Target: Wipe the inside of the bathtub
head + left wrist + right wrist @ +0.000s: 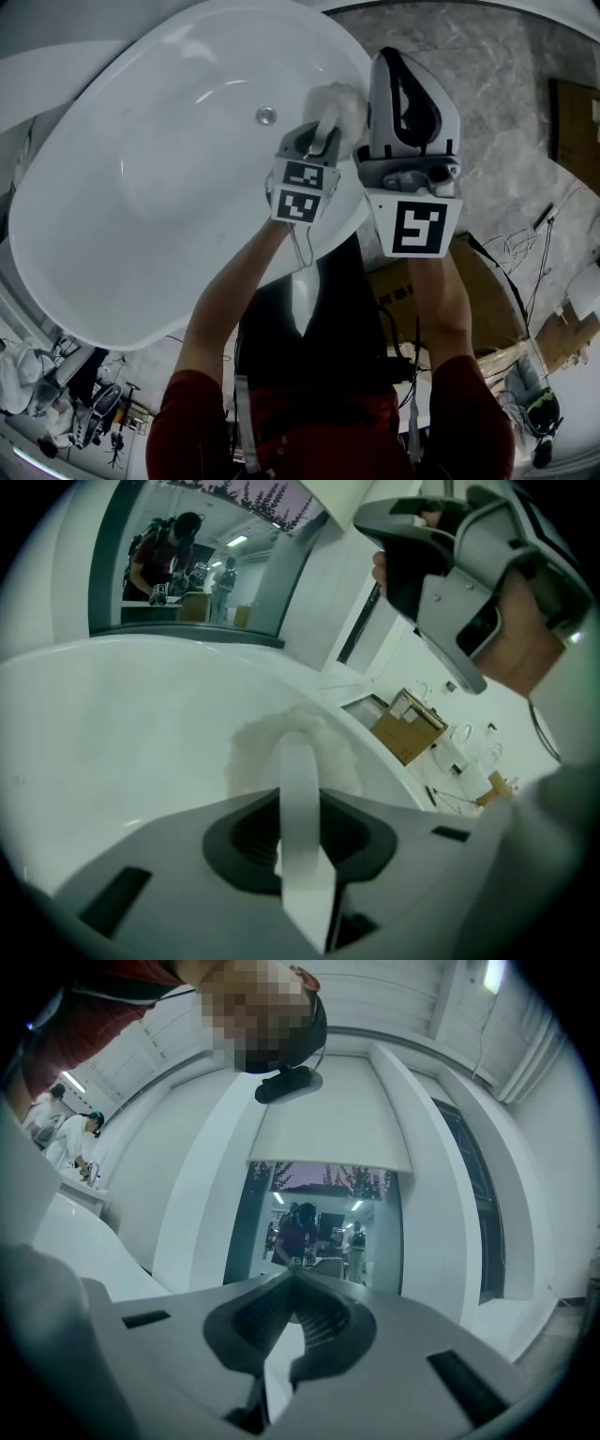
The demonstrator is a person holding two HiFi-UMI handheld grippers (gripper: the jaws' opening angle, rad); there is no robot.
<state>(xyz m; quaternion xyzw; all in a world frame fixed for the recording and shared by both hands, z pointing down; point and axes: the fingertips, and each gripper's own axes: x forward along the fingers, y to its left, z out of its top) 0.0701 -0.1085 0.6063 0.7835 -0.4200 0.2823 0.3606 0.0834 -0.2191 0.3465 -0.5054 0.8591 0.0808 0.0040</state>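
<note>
The big white oval bathtub (141, 206) fills most of the head view, its smooth inside bare and glossy. Outside the bathtub, past its right-hand rim, lies grey veined stone floor (487, 66), and near the bathtub's lower right end sits a flat brown cardboard box (492, 300). The right gripper's claw (293, 1277) is held up just outside the bathtub's right rim, clear of the tub surface. Its jaws are pressed together with nothing between them, and it faces a pale wall rather than the tub. The left gripper's claw (300, 803) reaches over that same rim, close beside the right gripper. Its jaws are pinched onto a white band that runs forward to a fluffy white wiping cloth (342, 101) (the band looks like part of the cloth, though the join is hard to make out). The cloth lies against the bathtub's inner wall just below the right rim. A small round chrome drain (267, 115) sits in the bathtub's floor, a little way inward from the cloth and apart from it.
</note>
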